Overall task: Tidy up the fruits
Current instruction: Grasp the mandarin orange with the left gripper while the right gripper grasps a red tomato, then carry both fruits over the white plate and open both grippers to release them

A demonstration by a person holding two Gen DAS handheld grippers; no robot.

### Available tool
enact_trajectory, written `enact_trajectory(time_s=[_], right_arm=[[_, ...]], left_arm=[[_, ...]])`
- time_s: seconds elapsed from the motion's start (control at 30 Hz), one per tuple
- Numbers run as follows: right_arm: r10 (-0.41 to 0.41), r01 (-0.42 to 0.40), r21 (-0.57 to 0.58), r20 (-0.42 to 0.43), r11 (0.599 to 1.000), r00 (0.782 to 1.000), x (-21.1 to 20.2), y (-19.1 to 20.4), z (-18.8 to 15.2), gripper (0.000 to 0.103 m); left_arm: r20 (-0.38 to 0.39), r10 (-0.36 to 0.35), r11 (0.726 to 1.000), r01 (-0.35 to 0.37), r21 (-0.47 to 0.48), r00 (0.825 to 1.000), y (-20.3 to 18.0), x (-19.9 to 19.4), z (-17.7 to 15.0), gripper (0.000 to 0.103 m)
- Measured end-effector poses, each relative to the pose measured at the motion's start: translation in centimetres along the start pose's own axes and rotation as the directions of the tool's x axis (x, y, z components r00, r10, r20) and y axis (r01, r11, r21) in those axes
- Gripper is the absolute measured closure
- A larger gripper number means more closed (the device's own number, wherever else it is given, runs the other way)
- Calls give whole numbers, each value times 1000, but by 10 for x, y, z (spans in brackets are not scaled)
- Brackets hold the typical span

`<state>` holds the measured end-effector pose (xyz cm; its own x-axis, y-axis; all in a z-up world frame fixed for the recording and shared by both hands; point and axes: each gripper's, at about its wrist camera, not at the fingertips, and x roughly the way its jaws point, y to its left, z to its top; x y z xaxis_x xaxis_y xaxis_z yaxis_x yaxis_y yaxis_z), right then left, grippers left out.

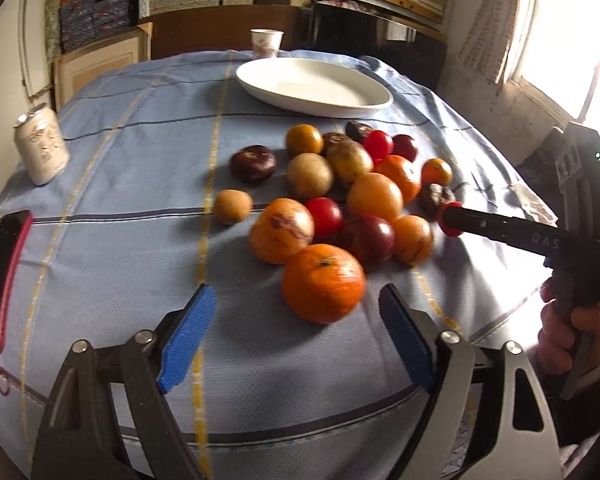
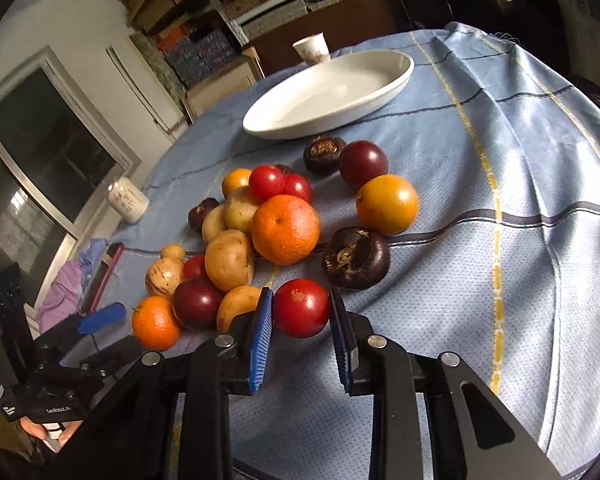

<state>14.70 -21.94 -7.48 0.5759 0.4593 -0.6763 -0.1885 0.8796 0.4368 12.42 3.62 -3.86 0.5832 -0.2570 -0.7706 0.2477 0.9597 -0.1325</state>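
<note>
A pile of several fruits lies on the blue tablecloth (image 1: 120,152): oranges, red tomatoes, dark plums and brown kiwis. My left gripper (image 1: 296,300) is open, its blue pads either side of a large orange (image 1: 322,282) just ahead. My right gripper (image 2: 302,312) is shut on a red tomato (image 2: 301,307) at the pile's near edge, just above the cloth; in the left wrist view its finger (image 1: 450,219) reaches in from the right. A white oval dish (image 1: 314,86) (image 2: 328,94) stands empty behind the pile.
A white can (image 1: 40,144) (image 2: 127,200) stands at the left. A red-cased phone (image 1: 2,276) lies near the left edge. A paper cup (image 1: 266,43) (image 2: 312,49) stands behind the dish. Shelves and a window surround the table.
</note>
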Motion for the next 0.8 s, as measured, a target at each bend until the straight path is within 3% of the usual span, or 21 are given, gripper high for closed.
enact_trajectory(time_s=[0.1,0.2,0.47,0.53,0.6,0.8], right_arm=[[23,-23,15,22,1000,1000,-4,-4,0,74],[31,-31,12,31,999,999,-6,-4,0,74],[56,-57,16,26,998,998,-5,-5,-1,74],[58,-58,18,23,998,998,-4,-6,-1,74],[61,-62,18,24,998,998,-4,-6,-1,74],[71,-71,19,14,997,997,-5,-7,-1,74]], left_arm=[[-50,-8,1000,8,-13,999,-2,13,3,40],[-67,-36,999,33,-34,997,-1,18,6,45],[-102,-28,999,26,-23,994,-5,27,11,46],[-114,-27,999,23,-31,993,-3,30,13,51],[-116,-52,998,48,-32,992,-4,32,15,57],[-111,-90,996,86,-34,990,-2,28,15,58]])
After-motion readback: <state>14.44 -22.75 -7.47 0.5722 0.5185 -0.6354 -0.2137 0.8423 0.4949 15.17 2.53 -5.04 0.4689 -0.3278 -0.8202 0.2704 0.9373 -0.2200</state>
